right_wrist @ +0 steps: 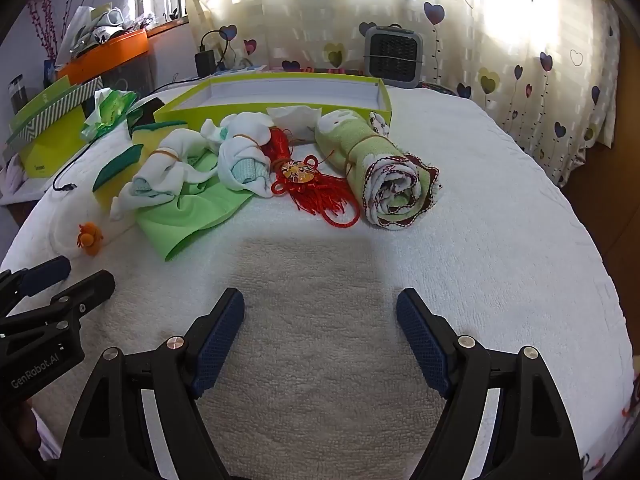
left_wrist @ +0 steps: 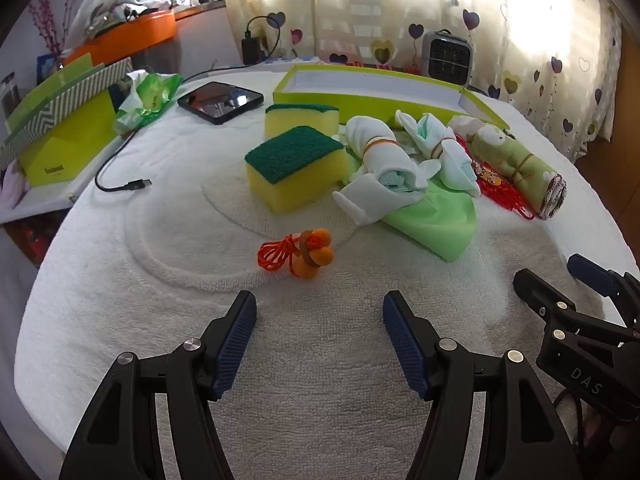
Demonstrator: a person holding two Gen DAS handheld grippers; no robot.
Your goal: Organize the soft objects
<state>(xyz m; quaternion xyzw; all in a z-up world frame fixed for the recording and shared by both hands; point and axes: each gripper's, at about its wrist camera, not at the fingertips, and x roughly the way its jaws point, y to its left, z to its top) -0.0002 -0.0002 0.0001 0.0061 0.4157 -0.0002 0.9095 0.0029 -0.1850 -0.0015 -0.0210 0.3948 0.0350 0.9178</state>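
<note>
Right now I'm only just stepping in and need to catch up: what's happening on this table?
Nothing is being handled yet. The left gripper and right gripper both hover open and empty over the white terry towel. Ahead lie two yellow sponges with green scouring tops, white rubber-banded cloth bundles, a flat light-green cloth, a rolled green towel with scalloped trim, a red tasselled knot ornament and a small orange corded toy. The open lime-green box behind them looks empty.

- The left black two-finger gripper (left_wrist: 319, 338) is held low and level, its blue-padded fingers (left_wrist: 236, 344) spread wide with nothing between them.
- The right black two-finger gripper (right_wrist: 320, 338) is held alongside, fingers (right_wrist: 422, 344) likewise parted and empty.
</note>
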